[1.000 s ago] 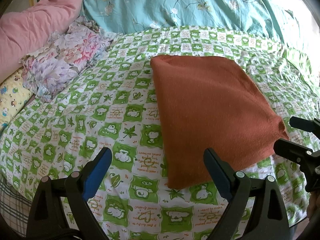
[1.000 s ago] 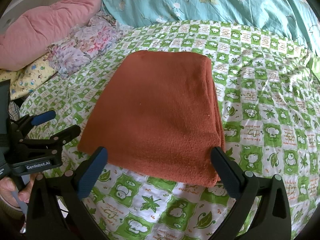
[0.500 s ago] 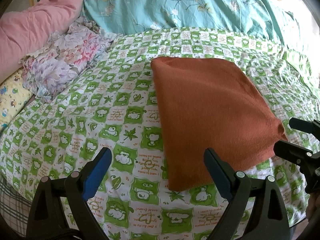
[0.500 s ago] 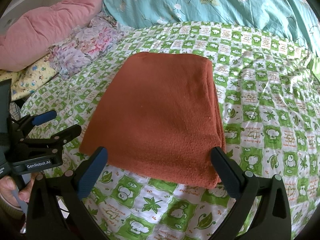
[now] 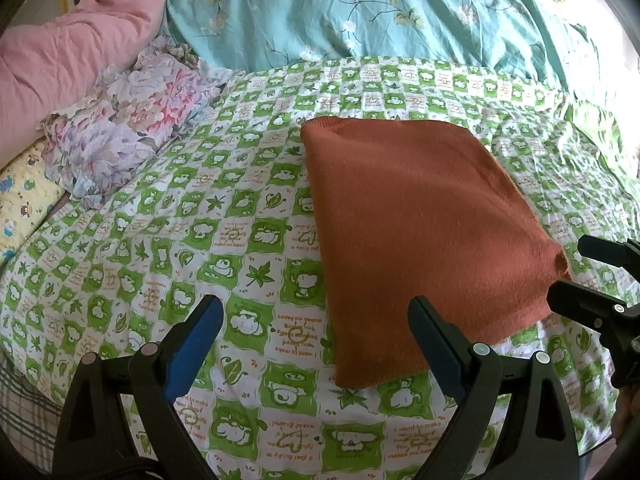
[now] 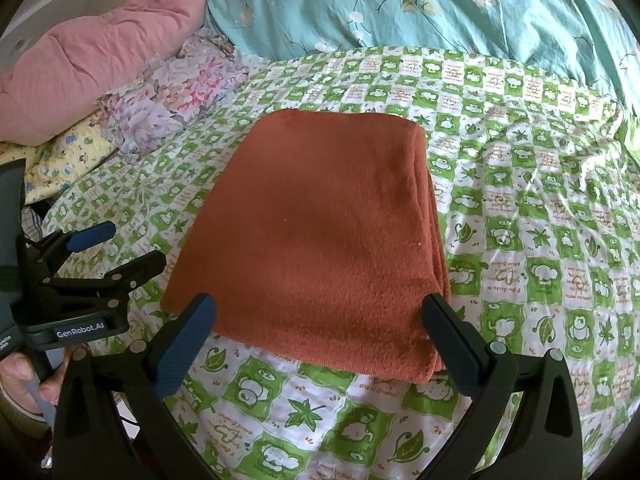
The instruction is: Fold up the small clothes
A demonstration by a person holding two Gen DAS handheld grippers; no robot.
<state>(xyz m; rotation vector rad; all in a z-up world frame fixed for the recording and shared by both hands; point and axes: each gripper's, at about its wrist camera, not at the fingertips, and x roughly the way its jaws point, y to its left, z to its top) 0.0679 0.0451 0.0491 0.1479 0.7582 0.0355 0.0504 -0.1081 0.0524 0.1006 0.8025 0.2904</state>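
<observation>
A rust-orange garment (image 5: 420, 232) lies folded into a neat rectangle on the green-and-white checked bedsheet (image 5: 200, 240); it also shows in the right wrist view (image 6: 316, 240). My left gripper (image 5: 316, 324) is open and empty, hovering just short of the garment's near left corner. My right gripper (image 6: 320, 320) is open and empty, hovering over the garment's near edge. Each gripper also shows in the other's view, the right one (image 5: 576, 272) at the garment's right corner, the left one (image 6: 116, 244) beside its left edge.
A teal floral duvet (image 5: 380, 12) lies along the back. A pink quilt (image 5: 72, 52), a floral ruffled pillow (image 5: 120, 128) and a yellow cartoon pillow (image 5: 20, 204) are piled at the left. A hand (image 6: 24, 380) holds the left gripper's handle.
Both grippers have drawn back slightly from the folded garment, which looks a little farther away. The garment has not moved.
</observation>
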